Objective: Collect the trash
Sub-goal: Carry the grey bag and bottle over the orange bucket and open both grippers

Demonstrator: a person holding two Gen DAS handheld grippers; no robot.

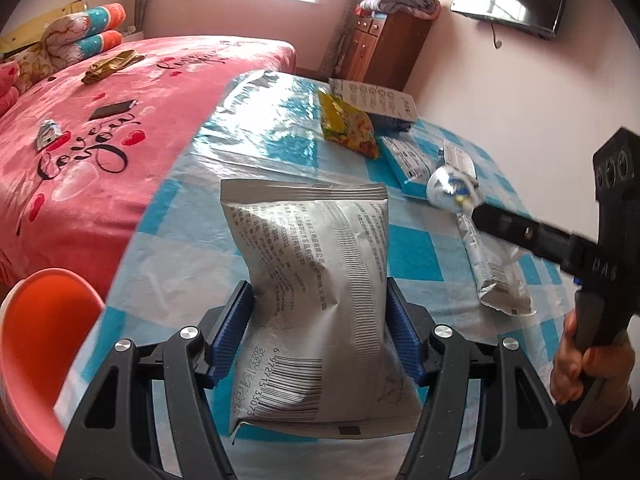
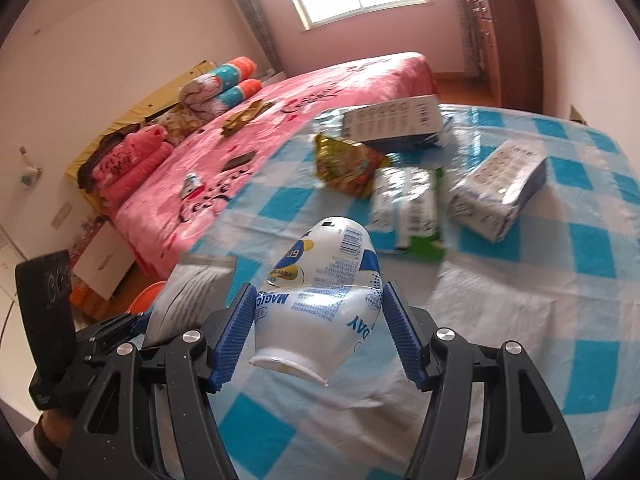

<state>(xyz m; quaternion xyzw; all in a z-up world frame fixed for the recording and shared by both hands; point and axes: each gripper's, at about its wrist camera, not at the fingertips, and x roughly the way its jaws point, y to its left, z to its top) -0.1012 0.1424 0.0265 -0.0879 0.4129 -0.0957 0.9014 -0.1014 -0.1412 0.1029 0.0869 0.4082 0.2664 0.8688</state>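
left gripper (image 1: 320, 332) fingers clamp flat silver foil snack pouch (image 1: 316, 300), long axis pointing away | right gripper (image 2: 320, 330) grips crumpled white-blue plastic cup (image 2: 320, 288) | orange bin (image 1: 44, 344) lower-left off checked tabletop (image 1: 416, 256), left nearer

Left gripper (image 1: 318, 332) and right gripper (image 2: 320, 330), jaws clamped, both angled downward.

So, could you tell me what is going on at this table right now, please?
A person is clearing trash off the checked tablecloth with a gripper in each hand. The left gripper is clamped on a silver snack bag, and the right gripper grips a crushed white cup; both are lifted off the table. A yellow snack packet, a green-edged wrapper and two boxes lie on the table.
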